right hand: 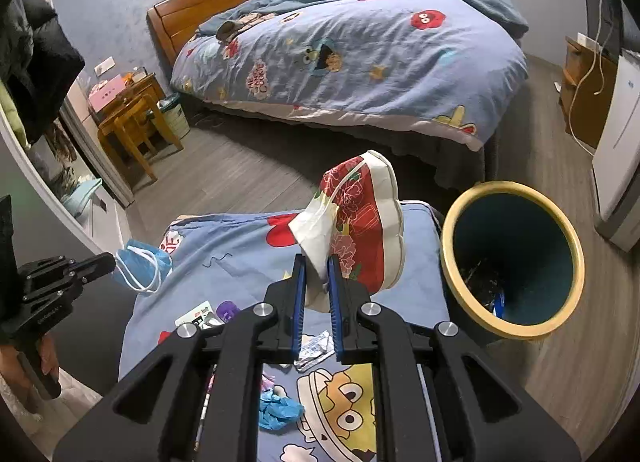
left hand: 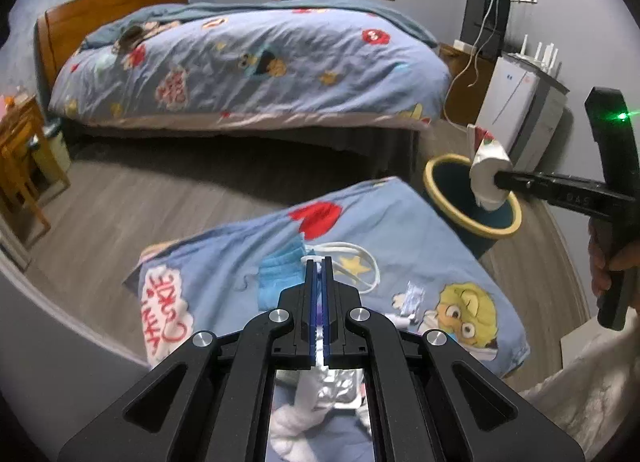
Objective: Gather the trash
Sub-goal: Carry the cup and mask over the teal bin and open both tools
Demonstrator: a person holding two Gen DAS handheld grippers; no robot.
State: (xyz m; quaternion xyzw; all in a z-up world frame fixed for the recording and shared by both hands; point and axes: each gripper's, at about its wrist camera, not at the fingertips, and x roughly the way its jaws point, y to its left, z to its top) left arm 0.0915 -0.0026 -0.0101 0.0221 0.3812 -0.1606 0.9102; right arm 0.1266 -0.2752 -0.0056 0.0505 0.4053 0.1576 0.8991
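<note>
My right gripper (right hand: pixel 317 262) is shut on a red-and-white patterned mask (right hand: pixel 360 222) and holds it in the air beside the dark bin with a yellow rim (right hand: pixel 512 258). In the left wrist view that mask (left hand: pixel 488 166) hangs over the bin (left hand: pixel 472 202). My left gripper (left hand: pixel 319 262) is shut on a blue face mask (left hand: pixel 280 274) with white ear loops, just above the cartoon-print cloth (left hand: pixel 240 262). In the right wrist view the left gripper (right hand: pixel 108 260) holds the blue mask (right hand: pixel 140 262) at the cloth's left edge.
On the cloth lie a foil wrapper (right hand: pixel 316 350), a crumpled blue glove (right hand: pixel 278 410), a purple item (right hand: pixel 228 310) and a small card (right hand: pixel 196 316). A bed (right hand: pixel 360 62) stands beyond. A wooden stool (right hand: pixel 132 122) is left, a white appliance (right hand: pixel 616 166) right.
</note>
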